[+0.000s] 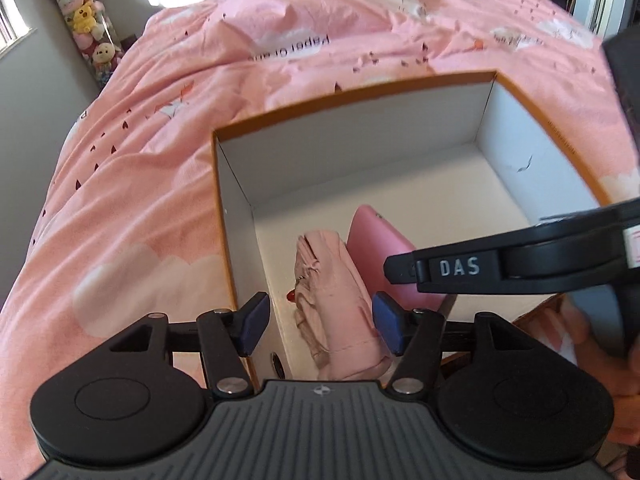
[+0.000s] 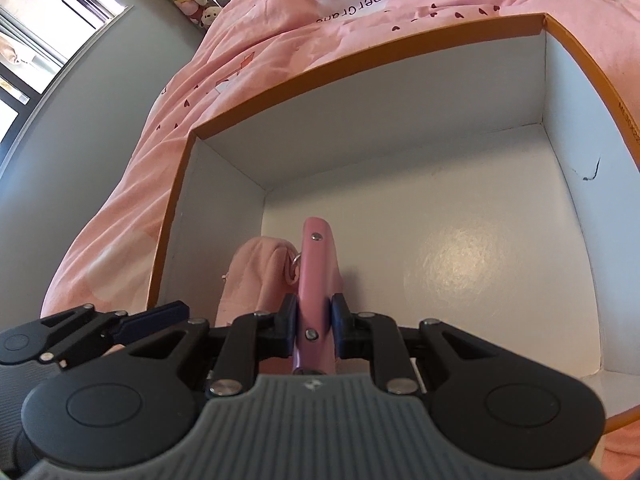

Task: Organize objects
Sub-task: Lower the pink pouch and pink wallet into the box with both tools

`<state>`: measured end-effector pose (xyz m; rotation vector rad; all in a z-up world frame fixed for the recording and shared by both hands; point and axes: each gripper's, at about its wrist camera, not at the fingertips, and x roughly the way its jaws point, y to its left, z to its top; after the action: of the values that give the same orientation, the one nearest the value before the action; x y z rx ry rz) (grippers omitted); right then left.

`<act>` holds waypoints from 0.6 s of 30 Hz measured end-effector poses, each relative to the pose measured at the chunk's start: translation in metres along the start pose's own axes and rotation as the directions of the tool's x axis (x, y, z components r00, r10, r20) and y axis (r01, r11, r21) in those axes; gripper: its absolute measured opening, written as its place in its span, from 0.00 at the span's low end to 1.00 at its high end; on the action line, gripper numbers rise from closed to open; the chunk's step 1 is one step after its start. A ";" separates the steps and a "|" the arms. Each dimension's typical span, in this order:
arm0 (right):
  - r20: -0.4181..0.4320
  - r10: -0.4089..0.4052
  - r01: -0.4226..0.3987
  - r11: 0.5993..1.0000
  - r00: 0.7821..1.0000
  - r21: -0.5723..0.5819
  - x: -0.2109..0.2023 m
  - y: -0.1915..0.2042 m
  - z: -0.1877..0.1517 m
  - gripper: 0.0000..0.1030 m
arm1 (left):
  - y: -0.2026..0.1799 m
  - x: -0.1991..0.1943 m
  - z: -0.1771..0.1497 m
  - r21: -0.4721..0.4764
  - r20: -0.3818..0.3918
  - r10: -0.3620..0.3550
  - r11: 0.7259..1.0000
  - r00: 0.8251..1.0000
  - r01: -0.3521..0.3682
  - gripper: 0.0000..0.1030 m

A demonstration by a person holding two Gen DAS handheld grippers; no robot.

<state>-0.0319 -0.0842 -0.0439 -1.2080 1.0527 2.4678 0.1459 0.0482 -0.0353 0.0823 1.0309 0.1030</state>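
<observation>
Box (image 2: 172, 216), orange-rimmed and white inside, holds both items: right gripper (image 2: 314, 326) clamps the upright pink wallet (image 2: 316, 264), while left gripper (image 1: 320, 322) gapes wide around the pink cloth pouch (image 1: 336, 300) beside it.

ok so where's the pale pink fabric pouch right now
The pale pink fabric pouch lies inside the orange-edged white box, near its left wall, beside the pink wallet clamped in the right gripper.

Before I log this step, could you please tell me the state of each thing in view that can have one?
Box: open, no lid, on the bed.
Cloth pouch: lying in the box, between the left fingers, not gripped.
Pink wallet: on edge in the box, clamped.
Left gripper: open.
Right gripper: shut on the wallet.
Bedspread: rumpled.
</observation>
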 end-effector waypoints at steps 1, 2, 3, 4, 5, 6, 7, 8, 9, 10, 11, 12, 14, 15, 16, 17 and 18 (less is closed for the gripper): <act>0.002 -0.003 0.003 1.000 1.000 -0.006 0.000 0.001 0.000 0.18 | 0.004 -0.006 0.001 -0.009 0.016 -0.022 1.000 1.000 0.022 0.67; 0.003 -0.004 0.004 1.000 1.000 -0.010 0.000 0.002 0.001 0.18 | 0.008 -0.012 0.002 -0.016 0.031 -0.040 0.999 0.999 0.040 0.67; 0.004 -0.002 0.002 1.000 1.000 -0.013 -0.001 0.002 0.001 0.18 | 0.011 -0.018 0.002 -0.024 0.050 -0.057 0.998 0.997 0.058 0.67; 0.007 0.000 0.000 1.000 1.000 -0.014 -0.002 0.002 0.001 0.18 | 0.015 -0.023 0.002 -0.030 0.065 -0.072 0.997 0.995 0.074 0.67; 0.010 0.000 0.000 1.000 1.000 -0.017 -0.003 0.004 0.002 0.18 | 0.019 -0.027 0.004 -0.039 0.077 -0.084 0.995 0.994 0.087 0.67; 0.015 -0.001 0.002 1.000 1.000 -0.022 -0.003 0.006 0.002 0.18 | 0.023 -0.031 0.004 -0.051 0.088 -0.093 0.994 0.992 0.098 0.67; 0.019 -0.004 0.005 1.000 1.000 -0.030 -0.004 0.008 0.002 0.18 | 0.027 -0.033 0.004 -0.061 0.092 -0.100 0.993 0.991 0.106 0.67; 0.023 -0.007 0.008 0.999 1.000 -0.040 -0.004 0.010 0.002 0.18 | 0.031 -0.035 0.004 -0.075 0.094 -0.103 0.991 0.990 0.110 0.66; 0.027 -0.007 0.008 0.999 1.000 -0.045 -0.004 0.012 0.002 0.18 | 0.036 -0.035 0.004 -0.094 0.099 -0.106 0.989 0.989 0.116 0.66; 0.029 -0.007 0.008 0.998 1.000 -0.055 -0.004 0.015 0.002 0.18 | 0.041 -0.036 0.004 -0.113 0.100 -0.108 0.986 0.989 0.119 0.66; 0.031 -0.007 0.009 0.998 0.999 -0.067 -0.005 0.018 0.002 0.18 | 0.047 -0.035 0.004 -0.135 0.098 -0.110 0.983 0.989 0.123 0.66; 0.033 -0.008 0.010 0.997 0.999 -0.079 -0.005 0.020 0.002 0.18 | 0.053 -0.034 0.004 -0.162 0.098 -0.114 0.978 0.989 0.129 0.66; 0.035 -0.014 0.017 0.995 0.999 -0.096 -0.003 0.025 0.001 0.18 | 0.065 -0.030 0.004 -0.215 0.086 -0.125 0.967 0.988 0.141 0.66; 0.034 -0.019 0.022 0.994 0.999 -0.106 -0.002 0.028 0.000 0.18 | 0.070 -0.027 0.003 -0.235 0.078 -0.135 0.960 0.988 0.150 0.66; 0.030 -0.023 0.027 0.993 0.999 -0.117 -0.001 0.030 -0.001 0.18 | 0.073 -0.023 0.003 -0.251 0.071 -0.149 0.954 0.986 0.162 0.66; 0.026 -0.028 0.031 0.991 0.999 -0.130 0.001 0.033 -0.002 0.18 | 0.078 -0.019 0.001 -0.276 0.054 -0.169 0.945 0.984 0.178 0.66; 0.022 -0.034 0.037 0.988 0.999 -0.147 0.002 0.037 -0.004 0.18 | 0.080 -0.015 0.001 -0.295 0.045 -0.180 0.937 0.983 0.185 0.65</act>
<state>-0.0480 -0.1136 -0.0284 -1.2296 0.8491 2.5628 0.1353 0.1258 -0.0125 -0.2873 0.9903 0.0874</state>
